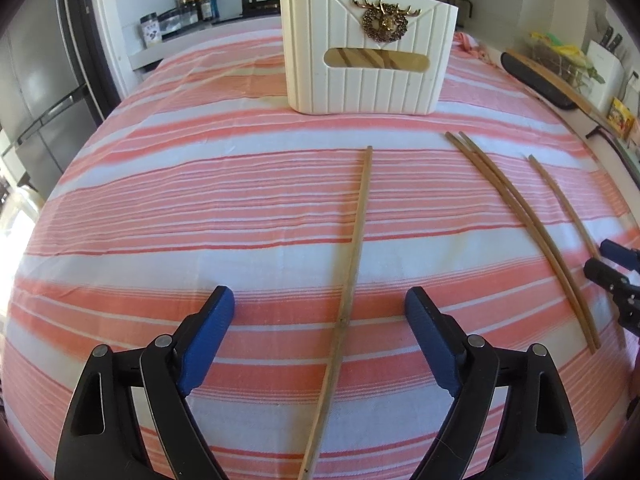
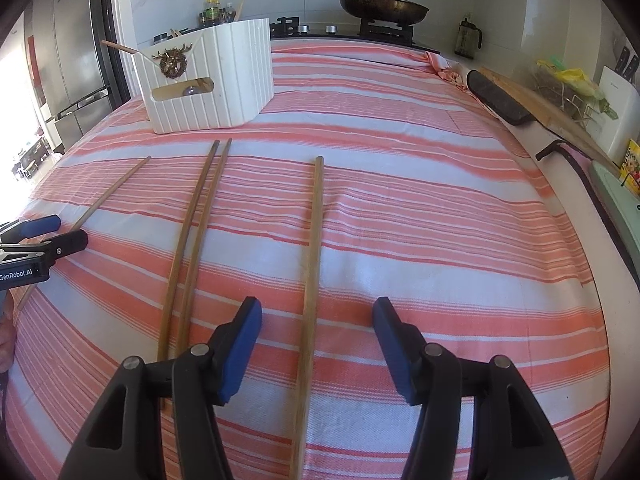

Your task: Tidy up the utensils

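**Both grippers spread over loose chopsticks**

The left gripper (image 1: 320, 300) stands with its jaws released and spread wide above the striped cloth (image 1: 160, 208). A single chopstick (image 1: 352, 264) lies on the cloth in the gap between them, touching neither blue pad, and runs on ahead of the fingertips toward the white holder (image 1: 368, 80). The holder stands well ahead of the jaws (a gold stag emblem is on its front), with more chopsticks visible through its slot and poking above its rim.

The right gripper (image 2: 318, 312) also has its jaws released, less widely parted. Another chopstick (image 2: 314, 264) lies between them, nearer the left pad (image 2: 240, 352), though no contact shows. Just outside that left pad lies a pair of chopsticks (image 2: 196, 240), side by side and almost touching each other, their near ends passing under the gripper's body. Further left of the jaws, the first chopstick slants toward the left gripper, seen here at the picture's edge. The holder stands ahead and to the left of the right jaws.
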`<state>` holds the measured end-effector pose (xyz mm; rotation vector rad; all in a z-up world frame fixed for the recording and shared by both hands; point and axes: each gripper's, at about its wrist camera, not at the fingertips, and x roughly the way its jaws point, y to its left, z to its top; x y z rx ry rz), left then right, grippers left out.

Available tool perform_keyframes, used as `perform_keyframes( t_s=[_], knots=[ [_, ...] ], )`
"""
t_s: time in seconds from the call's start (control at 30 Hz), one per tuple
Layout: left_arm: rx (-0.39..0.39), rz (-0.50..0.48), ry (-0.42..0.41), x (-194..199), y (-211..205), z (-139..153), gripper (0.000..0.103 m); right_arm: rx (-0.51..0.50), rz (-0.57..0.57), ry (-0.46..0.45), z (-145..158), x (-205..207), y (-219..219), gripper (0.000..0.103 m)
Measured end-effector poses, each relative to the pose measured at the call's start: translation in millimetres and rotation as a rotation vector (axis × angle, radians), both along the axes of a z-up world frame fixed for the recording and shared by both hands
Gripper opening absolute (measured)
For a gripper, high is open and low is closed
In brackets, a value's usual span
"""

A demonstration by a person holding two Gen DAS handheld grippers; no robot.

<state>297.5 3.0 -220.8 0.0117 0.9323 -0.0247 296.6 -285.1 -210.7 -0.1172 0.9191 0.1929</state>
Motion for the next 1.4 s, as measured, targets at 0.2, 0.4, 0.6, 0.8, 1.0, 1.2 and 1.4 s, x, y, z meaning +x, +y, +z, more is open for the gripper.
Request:
perform_keyframes(
  t_s=[0.2, 0.4, 0.6, 0.8, 1.0, 1.2, 1.4],
  knots=[
    [-0.006, 0.0, 0.003, 0.4, 1.6, -0.4, 0.09, -0.001, 0.0, 0.001, -0.1, 0.6, -0.5, 0.059],
    [-0.014, -0.035, 0.016, -1.2, 2.3, 0.0, 0.093, 0.016, 0.002, 0.004, 0.2, 0.9, -3.2, 0.06],
    [-0.012, -0.068, 0.022, -6.7, 2.6, -0.7, 0.098, 0.006, 0.004, 0.003, -0.3, 1.3, -1.5, 0.061],
    [-0.006, -0.073, 0.022, -8.3, 2.8, -0.5, 0.1, 0.001, 0.004, 0.0, -0.4, 0.7, -0.6, 0.061],
    [-0.006, -0.072, 0.021, -8.9, 3.6, -0.6, 0.1, 0.001, 0.004, 0.0, -0.4, 0.7, -0.5, 0.061],
    [-0.006, -0.073, 0.017, -9.8, 3.7, -0.4, 0.101, 0.001, 0.004, 0.0, -0.5, 0.8, -0.4, 0.061],
    [-0.006, -0.073, 0.015, -10.6, 3.6, -0.4, 0.101, 0.001, 0.005, -0.001, -0.7, 0.7, -0.5, 0.061]
  ],
)
